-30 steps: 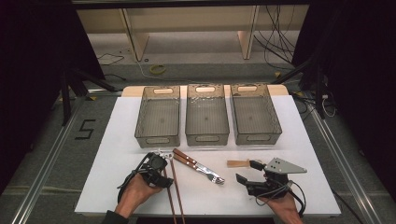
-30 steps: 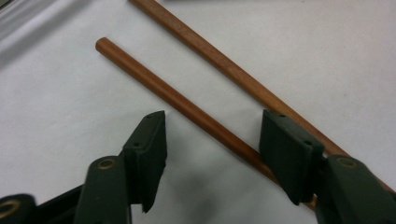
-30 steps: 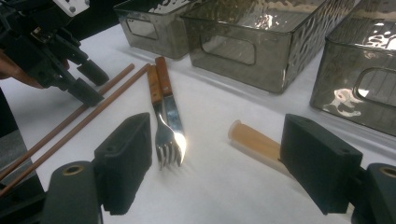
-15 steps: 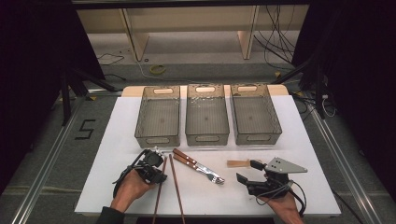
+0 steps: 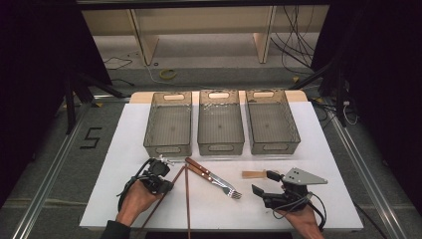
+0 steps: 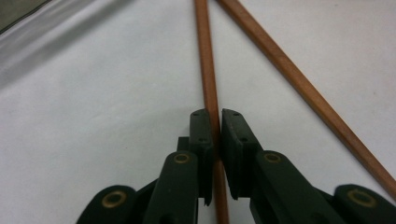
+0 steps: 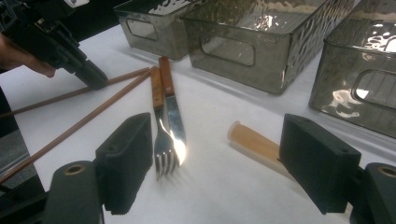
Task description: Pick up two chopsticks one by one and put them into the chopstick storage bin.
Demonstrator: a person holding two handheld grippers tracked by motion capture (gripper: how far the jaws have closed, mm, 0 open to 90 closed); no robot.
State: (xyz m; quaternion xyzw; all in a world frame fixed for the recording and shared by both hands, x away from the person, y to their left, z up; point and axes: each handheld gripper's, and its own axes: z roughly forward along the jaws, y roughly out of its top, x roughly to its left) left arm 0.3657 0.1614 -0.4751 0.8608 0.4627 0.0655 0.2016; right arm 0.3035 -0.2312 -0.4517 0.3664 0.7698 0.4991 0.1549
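Since the earlier frame your left claw [image 5: 166,186] has shifted a little toward the chopsticks and its jaws have just been closing; they now pinch one chopstick [image 6: 208,79] betw. the pads, seen along the jaws in the left gripper view. 2nd chopstick [image 6: 299,84] lies free on the white bench [image 5: 124,149], angling off to the right in that view; the two sticks meet near their far tips. In the high view both sticks run from beside the knife handle down to the near bench edge.

Your right claw [image 5: 263,182] hasn't moved: jaws wide apart, holding nothing, resting low over the bench. Betw. its jaws in the right gripper view: fork [image 7: 161,135] and knife [image 7: 173,112], wooden handles, lying side by side and touching. Small wooden piece [image 7: 254,142] sits just beside its right jaw.

Three clear bins [image 5: 220,122] in a row at the far side, well apart from both claws.
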